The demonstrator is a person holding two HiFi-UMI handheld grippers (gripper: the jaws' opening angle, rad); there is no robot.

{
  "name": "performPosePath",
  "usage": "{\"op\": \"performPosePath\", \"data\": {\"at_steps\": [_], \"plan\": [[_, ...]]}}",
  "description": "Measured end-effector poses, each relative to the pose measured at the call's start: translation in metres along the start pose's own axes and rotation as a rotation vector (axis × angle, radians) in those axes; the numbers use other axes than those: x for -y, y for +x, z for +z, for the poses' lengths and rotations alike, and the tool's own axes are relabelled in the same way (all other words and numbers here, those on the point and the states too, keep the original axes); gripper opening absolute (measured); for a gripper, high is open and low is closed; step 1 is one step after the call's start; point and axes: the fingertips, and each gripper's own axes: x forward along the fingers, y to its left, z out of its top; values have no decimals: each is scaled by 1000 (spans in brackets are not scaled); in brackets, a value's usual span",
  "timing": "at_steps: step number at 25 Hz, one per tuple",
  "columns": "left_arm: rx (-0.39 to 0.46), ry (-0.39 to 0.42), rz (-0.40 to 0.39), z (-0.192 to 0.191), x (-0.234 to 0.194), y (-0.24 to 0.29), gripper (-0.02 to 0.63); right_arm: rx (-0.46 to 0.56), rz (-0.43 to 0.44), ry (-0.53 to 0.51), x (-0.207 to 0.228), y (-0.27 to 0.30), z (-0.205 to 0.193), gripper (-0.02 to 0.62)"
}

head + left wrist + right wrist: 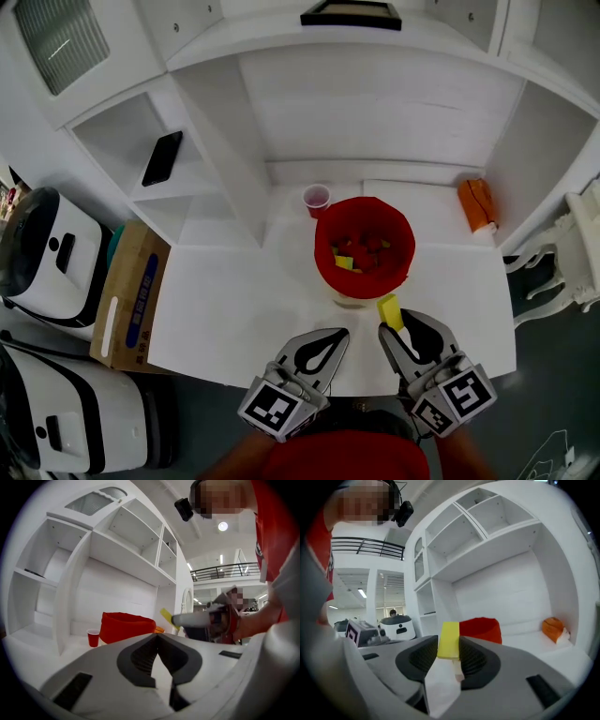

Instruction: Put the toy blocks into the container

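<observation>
A red container [328, 267] stands on the white table [234, 300] and holds several red and yellow blocks. My right gripper [392, 328] hovers just in front of it, shut on a yellow block [389, 311] that stands upright between the pads. In the right gripper view the yellow block [449, 640] fills the gap of the jaws, with the container [482, 629] right behind it. My left gripper [336, 335] is shut and empty at the table's front edge. From the left gripper view the container [125, 626] and the held block [166, 618] both show.
A small red cup [317, 199] stands left behind the container. An orange packet [476, 204] lies at the back right. White shelving surrounds the table, and a black phone [162, 157] rests on a left shelf. A cardboard box [131, 295] and white appliances [47, 258] stand left.
</observation>
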Motion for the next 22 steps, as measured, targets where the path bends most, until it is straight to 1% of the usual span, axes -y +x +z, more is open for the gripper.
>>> {"op": "performPosePath", "data": {"at_steps": [3,6,9,10,11,13,15,16,17,19,22], "plan": [[4,8,-7,1,1,4,15,51,8,-48,8,18,47,152],[18,31,2,1,-2,6,15,49,2,-108,19,44,74,152],[13,6,6,9,-2,9,15,-1,-23,-140,34,74,76,170],[16,7,5,11,-3,11,15,-21,-24,-142,36,81,75,208],[20,9,2,13,-2,12,15,-32,-19,-139,37,86,74,225],[29,9,-3,16,-1,15,15,-19,-2,-138,33,87,78,225],[35,3,-8,18,0,16,15,15,26,-157,23,80,85,219],[39,1,-10,19,0,17,15,34,40,-167,17,75,87,173],[43,1,-12,20,1,17,15,55,50,-175,12,68,89,158],[50,4,-18,23,2,17,15,95,57,-188,3,55,90,78],[56,9,-25,28,3,15,15,135,56,-206,-10,34,85,30]]}}
